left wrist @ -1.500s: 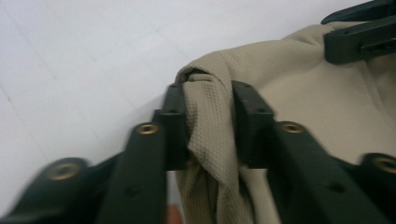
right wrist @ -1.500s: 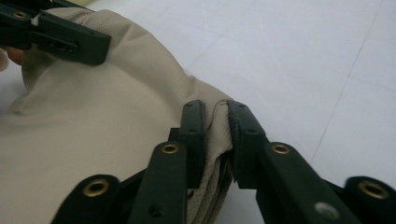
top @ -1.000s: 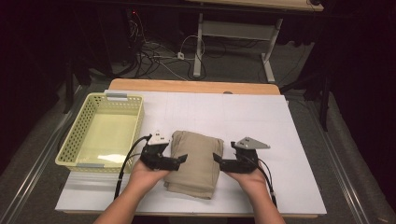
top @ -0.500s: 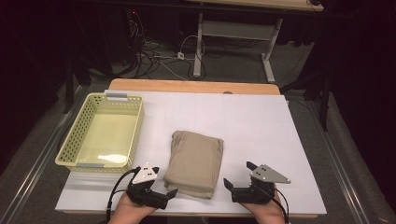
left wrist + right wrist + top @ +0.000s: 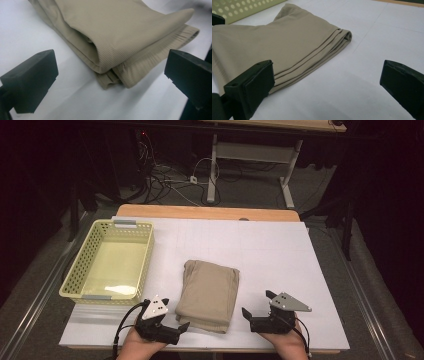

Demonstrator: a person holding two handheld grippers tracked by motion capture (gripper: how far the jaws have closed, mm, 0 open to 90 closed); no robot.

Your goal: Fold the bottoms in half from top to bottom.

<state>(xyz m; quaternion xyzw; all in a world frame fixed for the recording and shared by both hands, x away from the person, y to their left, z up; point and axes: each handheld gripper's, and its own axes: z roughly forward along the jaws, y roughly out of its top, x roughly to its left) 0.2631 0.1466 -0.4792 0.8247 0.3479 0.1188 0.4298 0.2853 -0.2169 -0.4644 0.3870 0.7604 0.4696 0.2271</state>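
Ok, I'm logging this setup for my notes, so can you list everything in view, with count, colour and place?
folded cloth: one, beige, middle of the sheet near the front, between the two grippers
basket: one, pale yellow-green, perforated, at the sheet's left side
sheet: one, white, covering the table top
table: one, wooden, far edge showing beyond the sheet
cables: several, on the floor behind the table
left gripper: one, black, jaws open, left of the cloth
right gripper: one, black, jaws open, right of the cloth
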